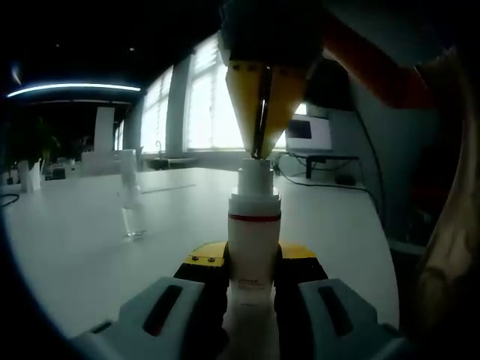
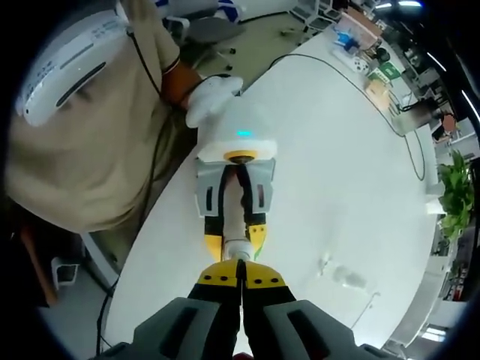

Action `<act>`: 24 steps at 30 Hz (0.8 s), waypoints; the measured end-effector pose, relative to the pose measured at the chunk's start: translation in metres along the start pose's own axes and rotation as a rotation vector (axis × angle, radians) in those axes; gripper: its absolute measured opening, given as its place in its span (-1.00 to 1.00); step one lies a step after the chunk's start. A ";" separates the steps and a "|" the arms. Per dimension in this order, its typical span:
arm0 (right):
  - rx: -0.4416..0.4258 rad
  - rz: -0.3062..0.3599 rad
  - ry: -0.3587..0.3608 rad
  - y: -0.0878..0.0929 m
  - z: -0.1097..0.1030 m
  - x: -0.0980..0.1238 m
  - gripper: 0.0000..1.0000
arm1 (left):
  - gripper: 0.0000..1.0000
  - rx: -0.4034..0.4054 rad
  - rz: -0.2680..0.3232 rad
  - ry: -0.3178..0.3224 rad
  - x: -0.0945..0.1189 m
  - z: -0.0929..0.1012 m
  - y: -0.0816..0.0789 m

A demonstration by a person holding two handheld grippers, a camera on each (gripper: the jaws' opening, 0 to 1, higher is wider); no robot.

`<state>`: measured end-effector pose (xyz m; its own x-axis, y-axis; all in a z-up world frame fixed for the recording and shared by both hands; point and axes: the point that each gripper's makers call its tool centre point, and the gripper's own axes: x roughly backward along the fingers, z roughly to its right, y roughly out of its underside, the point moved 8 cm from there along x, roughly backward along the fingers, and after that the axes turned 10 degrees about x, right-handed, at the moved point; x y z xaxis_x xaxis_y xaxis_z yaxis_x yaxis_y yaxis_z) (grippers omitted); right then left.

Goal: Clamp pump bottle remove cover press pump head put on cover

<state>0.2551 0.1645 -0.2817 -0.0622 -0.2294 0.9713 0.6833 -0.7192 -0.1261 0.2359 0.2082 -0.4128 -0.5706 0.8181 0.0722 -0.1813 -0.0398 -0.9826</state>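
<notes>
Left gripper (image 1: 251, 289) fingers clamp the bottle (image 1: 253, 247) at frame centre, right gripper (image 1: 260, 154) fingers pinched together atop the pump head (image 1: 255, 177): pressing step, push straight down next.

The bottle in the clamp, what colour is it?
White, with a thin red band below its neck. The bottle shows best in the left gripper view.
</notes>
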 end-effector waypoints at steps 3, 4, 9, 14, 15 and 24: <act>-0.014 0.010 -0.007 0.002 0.001 0.000 -1.00 | -0.72 0.000 0.000 0.001 0.000 0.000 0.000; -0.015 0.011 -0.007 0.002 0.001 0.000 -1.00 | -0.72 0.000 0.000 0.001 0.000 0.000 0.000; -0.015 0.016 -0.003 0.002 0.000 0.000 -1.00 | -0.72 -0.001 0.000 0.002 0.000 0.000 0.000; 0.001 -0.001 0.001 0.000 0.000 0.001 -1.00 | -0.72 0.000 0.000 0.003 0.000 0.000 0.000; 0.009 -0.009 0.004 -0.001 -0.001 0.002 -1.00 | -0.72 0.000 0.000 0.003 0.000 0.000 0.000; 0.018 -0.010 0.019 -0.002 -0.001 0.007 -1.00 | -0.72 -0.008 0.001 0.006 0.001 0.001 0.000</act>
<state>0.2523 0.1640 -0.2751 -0.0828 -0.2346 0.9685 0.6953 -0.7099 -0.1125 0.2346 0.2079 -0.4124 -0.5663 0.8212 0.0706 -0.1748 -0.0360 -0.9839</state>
